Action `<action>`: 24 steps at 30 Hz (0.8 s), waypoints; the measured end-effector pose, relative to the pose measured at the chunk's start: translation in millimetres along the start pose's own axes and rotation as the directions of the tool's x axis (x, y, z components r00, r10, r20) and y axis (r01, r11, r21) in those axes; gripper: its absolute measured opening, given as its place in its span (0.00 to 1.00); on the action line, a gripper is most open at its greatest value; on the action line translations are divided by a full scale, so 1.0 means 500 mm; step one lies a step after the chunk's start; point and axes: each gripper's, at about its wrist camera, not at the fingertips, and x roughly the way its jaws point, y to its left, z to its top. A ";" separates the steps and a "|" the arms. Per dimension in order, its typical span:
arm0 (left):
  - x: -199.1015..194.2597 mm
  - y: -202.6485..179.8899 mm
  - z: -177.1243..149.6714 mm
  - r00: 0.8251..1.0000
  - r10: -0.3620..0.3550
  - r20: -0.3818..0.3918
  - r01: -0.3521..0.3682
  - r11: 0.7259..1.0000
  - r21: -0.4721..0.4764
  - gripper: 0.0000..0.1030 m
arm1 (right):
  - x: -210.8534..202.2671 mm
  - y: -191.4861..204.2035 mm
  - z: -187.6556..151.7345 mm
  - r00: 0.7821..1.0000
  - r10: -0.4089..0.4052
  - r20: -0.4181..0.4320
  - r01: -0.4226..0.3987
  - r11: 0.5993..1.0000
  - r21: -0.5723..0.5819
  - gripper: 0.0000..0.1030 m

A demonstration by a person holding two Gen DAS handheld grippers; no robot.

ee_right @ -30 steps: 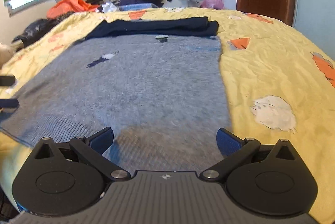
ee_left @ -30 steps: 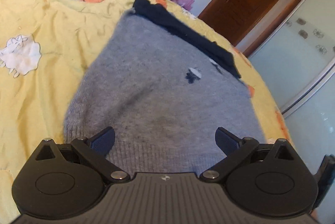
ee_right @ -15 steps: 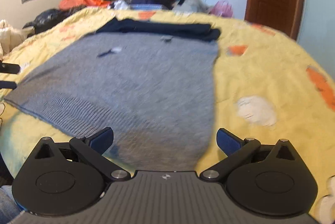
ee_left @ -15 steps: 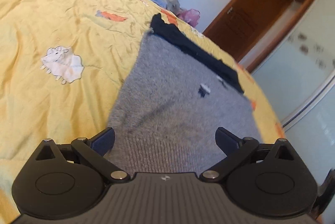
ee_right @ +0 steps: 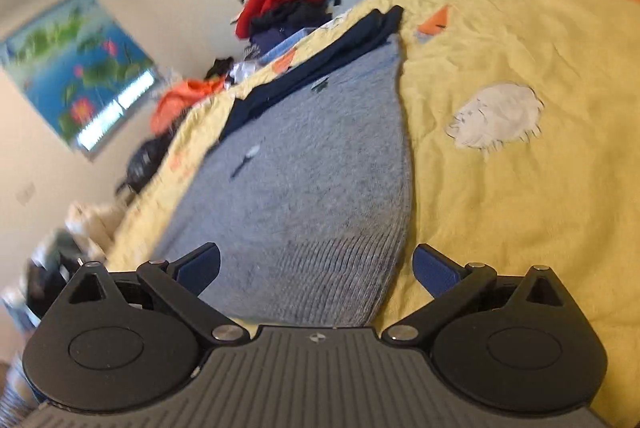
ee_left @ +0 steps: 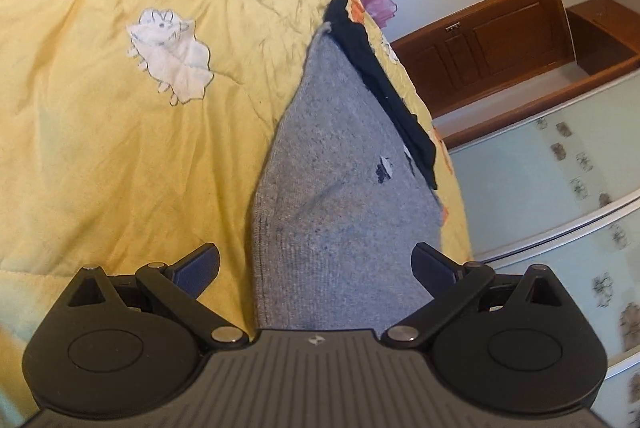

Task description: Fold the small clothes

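A grey knitted garment (ee_left: 336, 188) with a dark navy band (ee_left: 384, 84) along its far edge lies flat on the yellow bedspread (ee_left: 120, 132). My left gripper (ee_left: 316, 268) is open over the garment's near left corner, straddling its ribbed hem edge. The garment also shows in the right wrist view (ee_right: 312, 180), with the navy band (ee_right: 320, 68) at the far end. My right gripper (ee_right: 316, 268) is open over the near right corner of the ribbed hem. Neither gripper holds cloth.
The bedspread (ee_right: 520, 208) has white and orange cartoon patches (ee_right: 496, 116). A pile of clothes (ee_right: 288, 0) sits at the far end of the bed. A wooden door (ee_left: 500, 40) and glass wardrobe panels (ee_left: 560, 196) stand beyond the bed's right side.
Both grippers have rolled sideways and shifted outward toward the garment's near corners. Both stay open. The garment has not moved.
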 end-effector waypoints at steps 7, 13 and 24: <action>0.022 0.027 0.042 0.989 -0.095 -0.110 0.082 0.990 -0.117 1.00 | 0.022 -0.020 0.014 0.995 0.094 -0.040 -0.087 0.983 0.160 0.83; 0.037 0.028 0.055 0.980 -0.095 -0.173 0.068 0.985 -0.156 1.00 | 0.095 -0.016 -0.007 0.968 0.223 -0.111 -0.177 0.929 0.324 0.29; 0.051 0.012 0.039 0.977 -0.044 -0.208 0.016 0.991 -0.134 0.57 | 0.106 -0.035 -0.045 0.972 0.228 -0.053 -0.183 0.879 0.441 0.12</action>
